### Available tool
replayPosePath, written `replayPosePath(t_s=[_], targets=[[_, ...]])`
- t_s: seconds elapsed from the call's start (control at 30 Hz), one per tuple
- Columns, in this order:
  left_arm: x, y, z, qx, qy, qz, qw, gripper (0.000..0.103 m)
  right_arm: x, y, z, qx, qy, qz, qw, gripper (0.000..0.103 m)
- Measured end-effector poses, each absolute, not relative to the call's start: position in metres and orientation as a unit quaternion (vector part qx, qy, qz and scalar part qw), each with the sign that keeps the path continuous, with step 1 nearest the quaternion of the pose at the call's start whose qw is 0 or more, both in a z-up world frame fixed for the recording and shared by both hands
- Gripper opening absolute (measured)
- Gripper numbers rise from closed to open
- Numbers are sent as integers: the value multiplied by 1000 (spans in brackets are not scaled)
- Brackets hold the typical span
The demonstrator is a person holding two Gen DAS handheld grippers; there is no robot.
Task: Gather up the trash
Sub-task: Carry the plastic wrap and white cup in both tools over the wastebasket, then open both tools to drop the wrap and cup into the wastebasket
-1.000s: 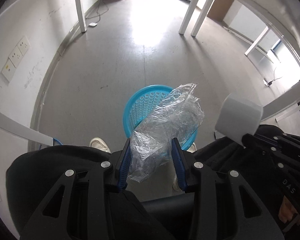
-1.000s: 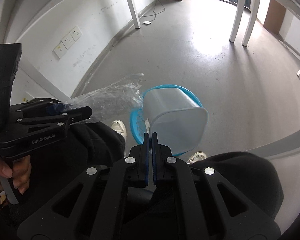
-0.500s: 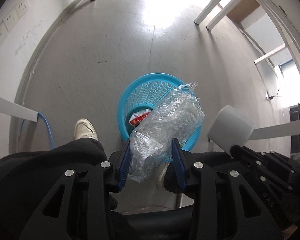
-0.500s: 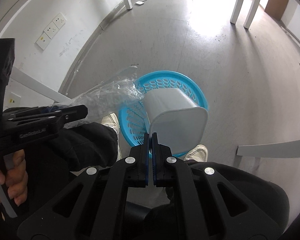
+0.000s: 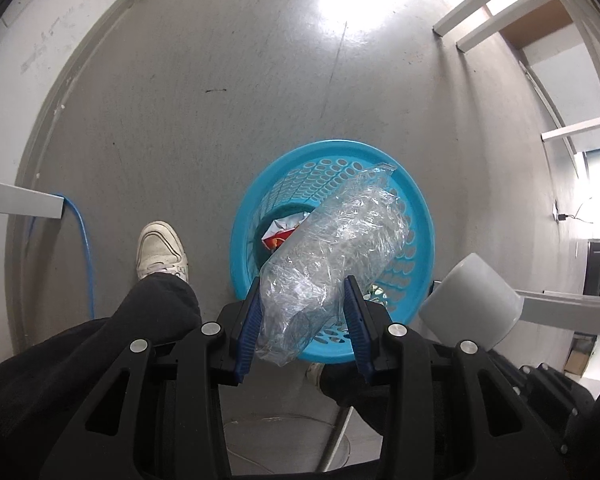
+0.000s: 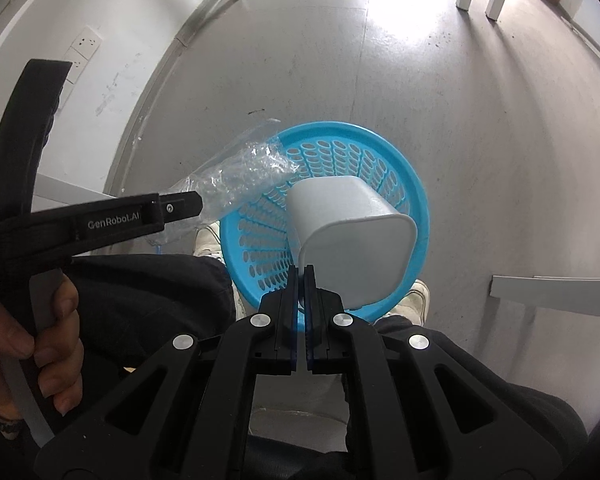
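since both pieces of trash were meant for the same bin, the two grippers hung pointing steeply down above the blue basket [image 5: 422,216], which stood on the grey floor between the person's white shoes. the left gripper [image 5: 304,300] had its blue pads pressed against the sides of a crumpled clear plastic bag [image 5: 332,248], jaws part-way apart because the bag filled the gap; most of the bag hung over the basket's mouth. the right gripper [image 6: 299,276] had its jaws nearly together, pinching the thin rim of a white plastic cup [image 6: 352,240], which hung tilted over the basket, so a release looked likely to drop it inside.

the left wrist view looked down into the basket and showed a red and white wrapper [image 5: 280,232] already lying at the bottom, which the cup hid in the right wrist view. the right wrist view alone showed the hand [image 6: 40,356] squeezing the left gripper's handle, and the bag's far end reaching past the basket rim [image 6: 416,188].
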State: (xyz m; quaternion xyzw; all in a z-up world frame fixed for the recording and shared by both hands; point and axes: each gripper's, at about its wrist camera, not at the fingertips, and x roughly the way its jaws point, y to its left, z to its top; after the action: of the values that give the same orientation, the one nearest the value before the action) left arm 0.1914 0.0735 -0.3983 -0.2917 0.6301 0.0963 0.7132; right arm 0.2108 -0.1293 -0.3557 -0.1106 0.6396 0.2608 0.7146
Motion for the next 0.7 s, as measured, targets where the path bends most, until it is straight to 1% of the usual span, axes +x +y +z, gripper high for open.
replayPosePath(t_s=[0.27, 0.43, 0.63, 0.7], targets=[[208, 68, -416, -291, 651, 87, 696, 39, 243, -122, -395, -97, 679, 239, 687, 2], [217, 74, -427, -315, 654, 88, 682, 39, 258, -120, -415, -89, 696, 225, 676, 2], [218, 76, -434, -331, 655, 86, 674, 39, 263, -124, -423, -71, 704, 225, 670, 2], [218, 74, -434, -334, 655, 78, 674, 41, 264, -126, -424, -66, 704, 223, 671, 2]])
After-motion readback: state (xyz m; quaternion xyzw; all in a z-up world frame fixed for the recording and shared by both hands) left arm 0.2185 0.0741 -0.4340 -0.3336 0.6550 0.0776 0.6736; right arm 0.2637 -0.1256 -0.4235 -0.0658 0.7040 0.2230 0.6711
